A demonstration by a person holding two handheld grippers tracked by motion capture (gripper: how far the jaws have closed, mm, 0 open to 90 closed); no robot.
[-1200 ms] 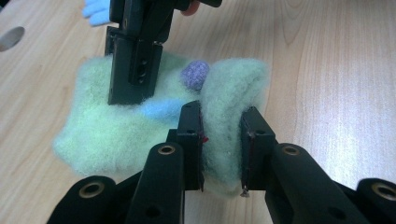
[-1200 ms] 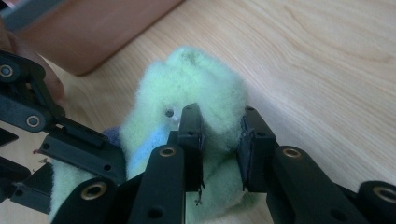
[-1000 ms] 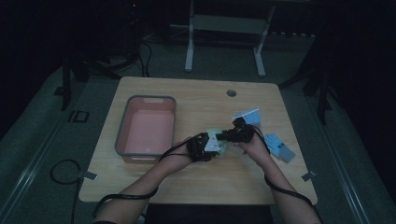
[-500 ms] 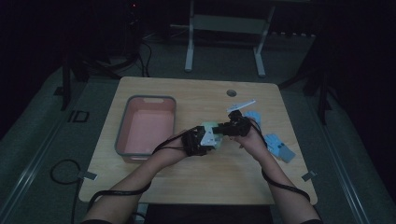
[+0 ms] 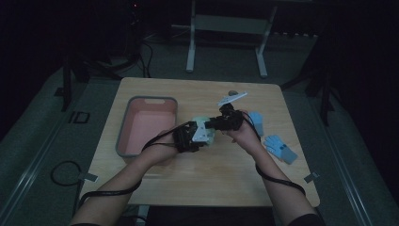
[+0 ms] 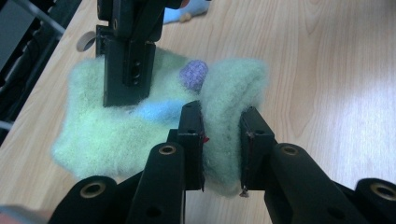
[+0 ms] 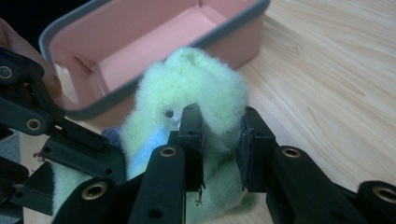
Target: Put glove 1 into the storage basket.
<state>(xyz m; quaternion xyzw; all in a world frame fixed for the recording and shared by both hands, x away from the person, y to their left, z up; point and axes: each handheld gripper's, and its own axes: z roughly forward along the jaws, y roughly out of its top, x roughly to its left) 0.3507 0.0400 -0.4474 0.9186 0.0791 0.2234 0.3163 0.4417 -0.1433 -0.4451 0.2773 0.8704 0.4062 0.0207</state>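
One fuzzy green sock sits pinched between the fingers of both grippers. One pink tray beyond them. Two blue socks lie on the bench beside the right fingers.

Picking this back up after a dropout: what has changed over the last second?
Little changed. The right gripper rose slightly and tilted, its grey plate now farther up the table; the left gripper edged toward it. Both stay clamped on the green fuzzy sock between them. The pink bin and the blue socks stayed put.
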